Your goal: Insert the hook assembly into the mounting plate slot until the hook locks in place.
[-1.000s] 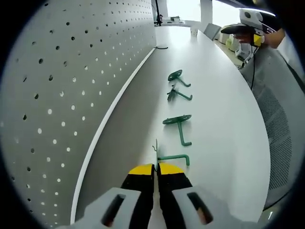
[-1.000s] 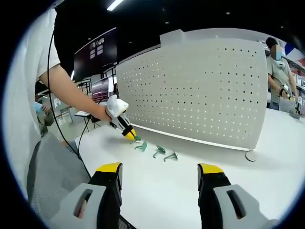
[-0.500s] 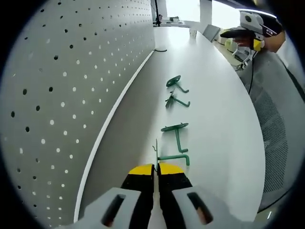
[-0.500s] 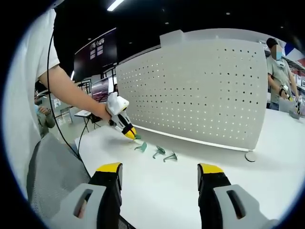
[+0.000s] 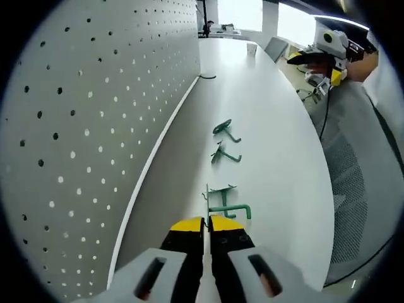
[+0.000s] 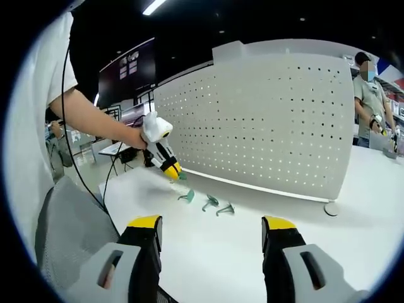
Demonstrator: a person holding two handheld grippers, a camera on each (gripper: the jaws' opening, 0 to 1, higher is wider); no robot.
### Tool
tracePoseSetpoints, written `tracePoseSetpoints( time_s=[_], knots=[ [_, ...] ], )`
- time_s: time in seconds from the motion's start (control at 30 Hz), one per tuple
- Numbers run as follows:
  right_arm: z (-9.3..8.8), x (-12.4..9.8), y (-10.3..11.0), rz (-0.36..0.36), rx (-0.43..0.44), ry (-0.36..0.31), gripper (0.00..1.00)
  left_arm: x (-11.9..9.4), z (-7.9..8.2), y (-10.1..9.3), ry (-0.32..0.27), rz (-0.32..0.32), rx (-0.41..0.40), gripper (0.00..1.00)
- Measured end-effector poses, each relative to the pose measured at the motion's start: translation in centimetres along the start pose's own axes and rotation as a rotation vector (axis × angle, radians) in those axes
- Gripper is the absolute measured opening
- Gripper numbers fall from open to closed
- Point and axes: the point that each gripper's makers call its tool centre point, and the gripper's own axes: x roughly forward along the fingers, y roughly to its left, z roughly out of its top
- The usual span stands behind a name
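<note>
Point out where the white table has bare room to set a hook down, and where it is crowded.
Bare room: the wide strip of table between the green hooks and the open right gripper, and the stretch beyond the hooks along the pegboard foot. Crowded: the short row of three loose hooks near the left gripper, which is shut on a fourth hook.

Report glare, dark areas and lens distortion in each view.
Left gripper view: window glare washes out the far end of the table; fisheye bends the pegboard edge. Right gripper view: dark ceiling with one bright strip light; pegboard evenly lit and bulging.
</note>
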Motion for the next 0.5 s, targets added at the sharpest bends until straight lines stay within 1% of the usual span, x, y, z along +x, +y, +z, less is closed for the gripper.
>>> tracePoseSetpoints(
  time_s=[0.23, 0.37, 0.5],
  knots=[
    [0.3, -0.1, -0.1, -0.003, 0.003, -0.012, 0.62, -1.2, 1.7, -0.6, -0.009, -0.02, -0.028, 0.01],
    [0.4, -0.1, 0.0, -0.002, 0.0, -0.014, 0.62, -2.2, 2.8, -0.8, 0.0, -0.015, -0.018, 0.01],
    [0.5, -0.1, 0.0, -0.003, -0.002, -0.017, 0.62, -3.2, 4.1, -0.8, -0.008, -0.009, -0.005, 0.01]
  ],
)
